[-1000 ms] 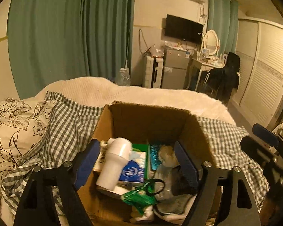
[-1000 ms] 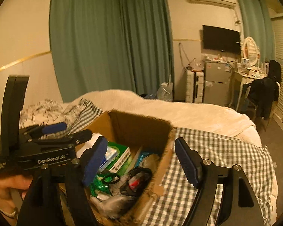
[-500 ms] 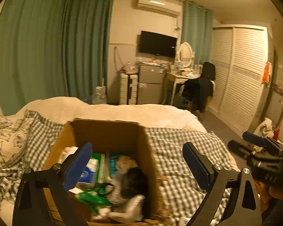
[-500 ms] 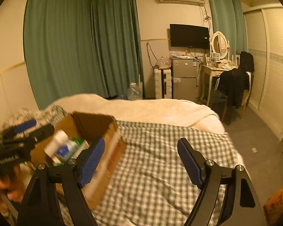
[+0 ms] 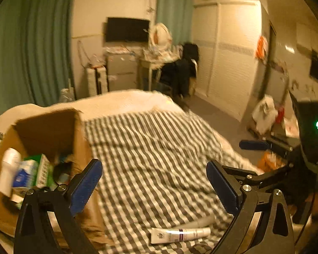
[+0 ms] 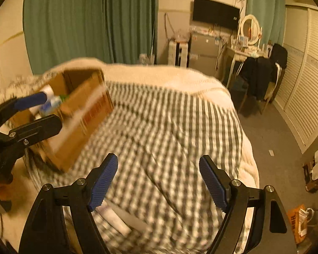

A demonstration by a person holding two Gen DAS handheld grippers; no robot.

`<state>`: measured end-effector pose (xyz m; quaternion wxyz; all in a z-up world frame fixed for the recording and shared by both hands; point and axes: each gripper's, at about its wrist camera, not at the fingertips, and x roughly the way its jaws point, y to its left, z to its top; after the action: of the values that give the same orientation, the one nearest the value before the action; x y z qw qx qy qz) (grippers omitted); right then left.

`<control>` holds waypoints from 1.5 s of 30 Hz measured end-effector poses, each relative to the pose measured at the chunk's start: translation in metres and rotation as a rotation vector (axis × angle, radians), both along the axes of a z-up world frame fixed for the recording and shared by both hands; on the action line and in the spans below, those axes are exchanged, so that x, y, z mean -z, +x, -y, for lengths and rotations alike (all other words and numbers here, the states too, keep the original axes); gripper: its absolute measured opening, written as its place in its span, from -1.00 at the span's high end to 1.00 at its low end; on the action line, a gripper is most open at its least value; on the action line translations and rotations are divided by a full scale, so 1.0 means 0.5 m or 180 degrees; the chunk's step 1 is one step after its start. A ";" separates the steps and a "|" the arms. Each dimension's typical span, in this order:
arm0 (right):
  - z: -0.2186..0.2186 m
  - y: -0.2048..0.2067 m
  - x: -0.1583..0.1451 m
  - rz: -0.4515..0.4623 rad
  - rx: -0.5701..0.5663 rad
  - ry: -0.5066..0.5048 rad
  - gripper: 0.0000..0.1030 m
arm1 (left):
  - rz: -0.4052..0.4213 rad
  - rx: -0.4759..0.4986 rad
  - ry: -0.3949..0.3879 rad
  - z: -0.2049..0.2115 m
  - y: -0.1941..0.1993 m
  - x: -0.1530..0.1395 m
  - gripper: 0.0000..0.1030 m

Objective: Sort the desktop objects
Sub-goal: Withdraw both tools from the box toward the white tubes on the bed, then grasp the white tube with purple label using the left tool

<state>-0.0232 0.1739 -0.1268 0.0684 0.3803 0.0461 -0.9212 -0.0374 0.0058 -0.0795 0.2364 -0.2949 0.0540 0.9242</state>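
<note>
A white tube [image 5: 180, 233] lies on the checked bedspread [image 5: 154, 148], beside the cardboard box [image 5: 53, 131] of toiletries. Above the bed, the left tool [image 5: 153, 182] and the right tool [image 6: 158, 182] both stand spread, nothing between their pads.

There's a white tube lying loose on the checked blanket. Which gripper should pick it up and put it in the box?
Left, probably. The white tube lies just below the left gripper, whose jaws stand wide with nothing between them, and the cardboard box sits beside it. The right gripper is open too, but its blurred view shows no clear tube.
</note>
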 end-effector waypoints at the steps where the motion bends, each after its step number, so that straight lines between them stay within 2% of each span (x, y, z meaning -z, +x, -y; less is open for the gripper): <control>1: -0.008 0.002 0.016 0.0082 -0.0033 0.0023 -0.54 | 0.0025 0.0030 -0.0090 -0.013 -0.001 0.016 -0.96; 5: -0.024 0.001 0.090 0.0467 -0.0204 0.0181 -0.51 | 0.0261 0.0126 -0.0456 -0.050 -0.011 0.085 -0.96; 8: -0.015 -0.001 0.128 0.0687 -0.0376 0.0231 -0.29 | 0.0435 0.0080 -0.0603 -0.055 -0.021 0.116 -0.96; 10: -0.003 0.000 0.156 0.0826 -0.0492 0.0349 -0.20 | 0.0430 0.0080 -0.0721 -0.060 -0.018 0.124 -0.96; 12: 0.010 0.004 0.178 0.0951 -0.0618 0.0474 -0.10 | 0.0479 0.0088 -0.0758 -0.060 -0.011 0.132 -0.96; 15: 0.034 0.015 0.201 0.1106 -0.0871 0.0472 -0.09 | 0.0676 0.0118 -0.0778 -0.061 -0.012 0.143 -0.96; 18: 0.047 0.023 0.217 0.1231 -0.1036 0.0478 -0.08 | 0.0731 0.0144 -0.0812 -0.068 -0.005 0.147 -0.96; 22: 0.049 0.023 0.230 0.1291 -0.1045 0.0489 -0.04 | 0.1143 0.0178 -0.0564 -0.071 0.000 0.161 -0.96; 26: 0.072 0.034 0.243 0.1383 -0.1253 0.0455 0.53 | 0.1302 0.0017 -0.0667 -0.086 -0.003 0.196 -0.96; 28: 0.082 0.042 0.253 0.1419 -0.1291 0.0572 0.53 | 0.1466 -0.0053 -0.0721 -0.087 -0.009 0.223 -0.96; 30: 0.077 0.043 0.250 0.1429 -0.1252 0.0527 0.62 | 0.1680 -0.0095 -0.0688 -0.084 -0.016 0.248 -0.96; 34: 0.030 0.039 0.220 0.1322 -0.0948 0.0183 0.71 | 0.2030 -0.0218 -0.0515 -0.069 -0.036 0.284 -0.96; 38: 0.002 0.045 0.186 0.1117 -0.0770 0.0111 0.72 | 0.2131 -0.0181 -0.0363 -0.075 -0.039 0.295 -0.93; 45: -0.055 0.037 0.147 0.0902 -0.0351 0.0193 0.72 | 0.2242 0.0071 -0.0192 -0.113 -0.037 0.309 -0.81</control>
<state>-0.0047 0.2016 -0.2004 0.1132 0.5053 0.0846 -0.8513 -0.0558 0.0621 -0.2342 0.2418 -0.6018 -0.0003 0.7612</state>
